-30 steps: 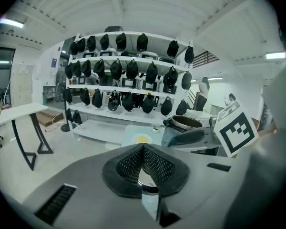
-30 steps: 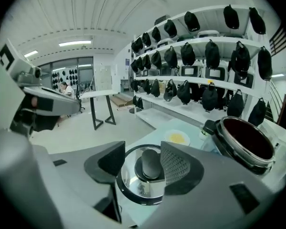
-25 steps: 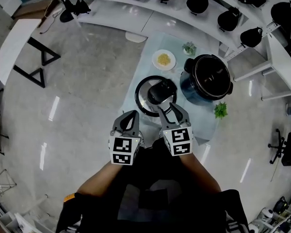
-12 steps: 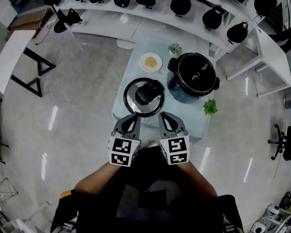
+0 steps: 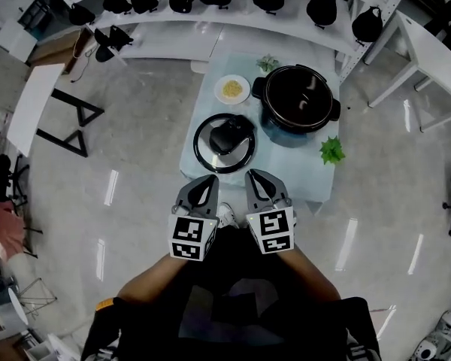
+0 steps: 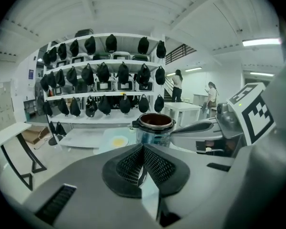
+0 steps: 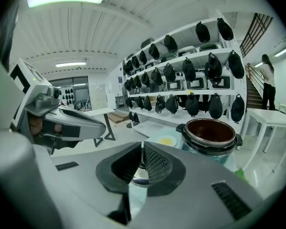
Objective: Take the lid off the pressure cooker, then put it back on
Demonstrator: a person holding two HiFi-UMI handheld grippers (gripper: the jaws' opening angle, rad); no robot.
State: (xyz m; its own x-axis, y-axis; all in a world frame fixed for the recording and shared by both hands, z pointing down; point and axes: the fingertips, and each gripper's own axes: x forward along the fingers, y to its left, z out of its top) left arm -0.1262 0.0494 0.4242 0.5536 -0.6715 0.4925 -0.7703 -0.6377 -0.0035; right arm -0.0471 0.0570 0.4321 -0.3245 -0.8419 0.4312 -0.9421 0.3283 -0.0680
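Two grippers are hovering side by side near the near edge of the table (image 5: 316, 185), the left gripper (image 5: 208, 179) and the right gripper (image 5: 252, 176) each keeping its jaws pressed together on nothing. The lid (image 5: 224, 143) is lying flat on the table, off the cooker (image 5: 299, 102), which is standing open just beside it to the right and slightly farther. A plate (image 5: 232, 89) of yellow food is sitting at the far left, a green sprig (image 5: 331, 150) at the right.

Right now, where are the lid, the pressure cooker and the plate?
lid (image 5: 230, 136): head view, on its black centre handle.
pressure cooker (image 5: 297, 100): head view, on its dark open inside.
plate (image 5: 220, 90): head view, on its white left rim.
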